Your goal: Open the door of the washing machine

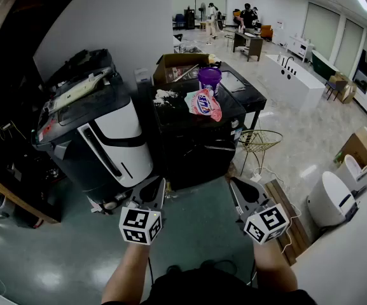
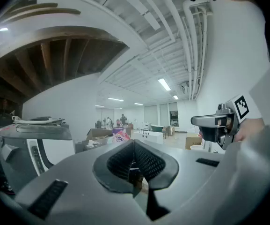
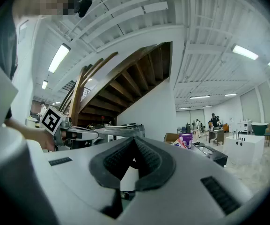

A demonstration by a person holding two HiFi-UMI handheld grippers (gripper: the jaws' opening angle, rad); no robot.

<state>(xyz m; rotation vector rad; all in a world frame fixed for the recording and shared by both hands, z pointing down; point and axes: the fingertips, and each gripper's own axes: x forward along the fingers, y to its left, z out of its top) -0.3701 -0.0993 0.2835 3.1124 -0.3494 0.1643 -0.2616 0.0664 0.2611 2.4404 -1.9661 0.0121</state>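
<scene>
A black box-shaped machine (image 1: 196, 146) stands ahead in the head view, its dark front facing me; I cannot make out its door. A purple tub (image 1: 209, 78) and a pink detergent bag (image 1: 204, 103) rest on its top. To its left leans a grey and white appliance (image 1: 110, 142) with a dark lid. My left gripper (image 1: 154, 188) and right gripper (image 1: 238, 187) hover side by side short of both machines, well apart from them. Both are shut with nothing between the pads, as the left gripper view (image 2: 135, 159) and the right gripper view (image 3: 135, 154) show.
A cardboard box (image 1: 178, 67) sits behind the tub. A wire stand (image 1: 258, 142) is right of the black machine, and a white rounded appliance (image 1: 331, 199) stands at the far right by planks (image 1: 285, 211). Dark shelving (image 1: 5, 170) lines the left. People stand at the far end of the hall.
</scene>
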